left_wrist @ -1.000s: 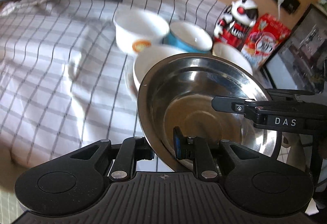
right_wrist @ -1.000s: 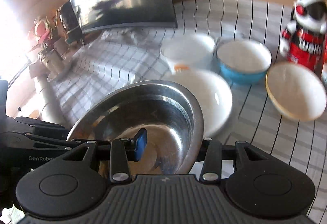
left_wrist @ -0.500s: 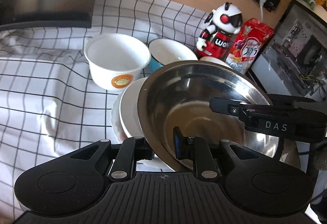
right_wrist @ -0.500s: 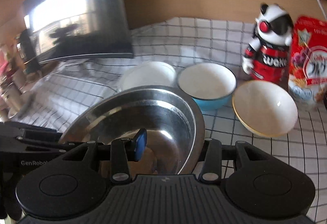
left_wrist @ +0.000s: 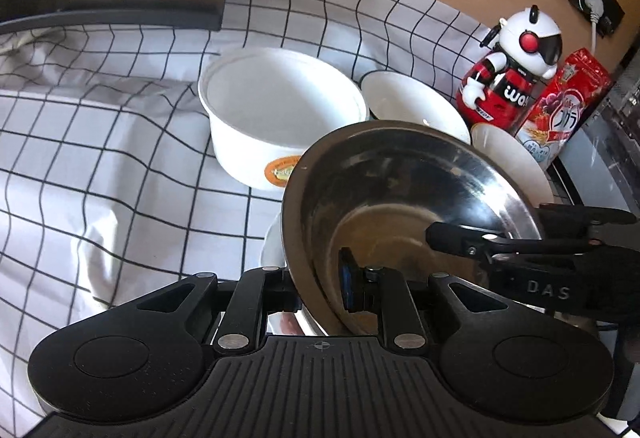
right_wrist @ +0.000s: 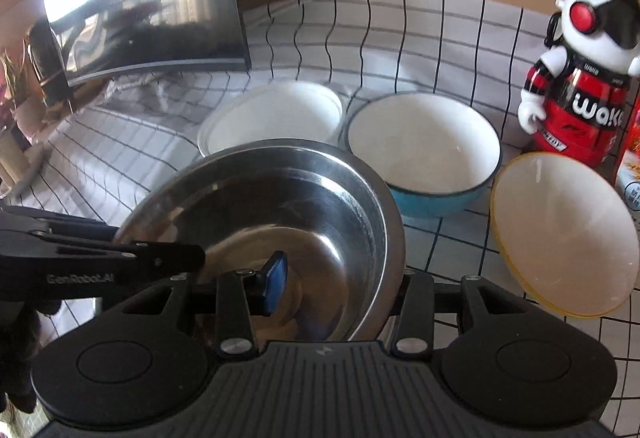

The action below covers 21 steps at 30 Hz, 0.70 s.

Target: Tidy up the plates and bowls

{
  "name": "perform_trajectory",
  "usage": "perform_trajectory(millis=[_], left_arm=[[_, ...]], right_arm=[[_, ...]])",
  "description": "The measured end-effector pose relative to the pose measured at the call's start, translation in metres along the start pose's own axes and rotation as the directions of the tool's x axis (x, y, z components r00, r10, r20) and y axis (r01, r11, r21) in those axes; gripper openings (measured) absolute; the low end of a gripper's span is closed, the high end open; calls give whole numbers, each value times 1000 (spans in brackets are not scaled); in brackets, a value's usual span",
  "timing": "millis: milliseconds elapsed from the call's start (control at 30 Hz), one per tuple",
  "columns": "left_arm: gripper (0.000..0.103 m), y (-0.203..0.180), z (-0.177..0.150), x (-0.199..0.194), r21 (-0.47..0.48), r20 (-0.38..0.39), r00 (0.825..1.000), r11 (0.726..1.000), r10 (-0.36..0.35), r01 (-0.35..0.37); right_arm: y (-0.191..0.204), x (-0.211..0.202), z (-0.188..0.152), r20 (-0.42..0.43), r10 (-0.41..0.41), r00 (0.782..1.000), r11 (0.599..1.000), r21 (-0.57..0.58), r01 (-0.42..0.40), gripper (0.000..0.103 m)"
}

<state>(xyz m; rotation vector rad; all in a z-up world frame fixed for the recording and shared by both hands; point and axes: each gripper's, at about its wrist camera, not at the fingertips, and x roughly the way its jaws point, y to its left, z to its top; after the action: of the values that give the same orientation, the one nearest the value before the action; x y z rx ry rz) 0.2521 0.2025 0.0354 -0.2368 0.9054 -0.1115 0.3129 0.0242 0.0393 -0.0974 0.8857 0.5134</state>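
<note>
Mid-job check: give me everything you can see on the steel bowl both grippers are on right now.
The steel bowl is a wide, shallow, polished metal dish with a rolled rim and a flat mirror-like bottom, empty. It sits tilted, held off the checked cloth. The left gripper pinches its rim on one side, one finger inside; the right gripper pinches the opposite side. A white plate shows just beneath it; contact there is unclear.
</note>
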Motion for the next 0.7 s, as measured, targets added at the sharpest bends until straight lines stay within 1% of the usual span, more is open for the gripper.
perform_trajectory(millis=[67, 200, 333, 433, 467, 600, 700], left_arm=[[19, -1, -1, 2, 12, -4, 1000, 1000, 3, -3], [20, -3, -5, 3, 0, -2, 1000, 1000, 5, -5], [20, -4, -6, 4, -4, 1, 1000, 1000, 8, -8], [20, -5, -8, 1, -3, 1, 1000, 1000, 11, -11], [22, -6, -8, -1, -1, 4, 1000, 1000, 11, -11], [22, -3, -9, -7, 0, 37, 999, 1000, 12, -12], [22, -3, -8, -8, -11, 34, 999, 1000, 14, -14]], right_arm=[[-4, 4, -2, -13, 10, 1000, 1000, 11, -9, 43], [-12, 4, -9, -39, 41, 998, 999, 33, -40, 44], [-14, -1, -13, -34, 71, 997, 997, 37, -69, 44], [-14, -6, -15, -29, 75, 997, 997, 38, -74, 44], [-14, -8, -16, -23, 76, 997, 997, 35, -75, 44], [-19, -12, -17, 0, 90, 996, 995, 35, -89, 44], [-18, -12, -16, -2, 82, 997, 996, 33, -81, 44]])
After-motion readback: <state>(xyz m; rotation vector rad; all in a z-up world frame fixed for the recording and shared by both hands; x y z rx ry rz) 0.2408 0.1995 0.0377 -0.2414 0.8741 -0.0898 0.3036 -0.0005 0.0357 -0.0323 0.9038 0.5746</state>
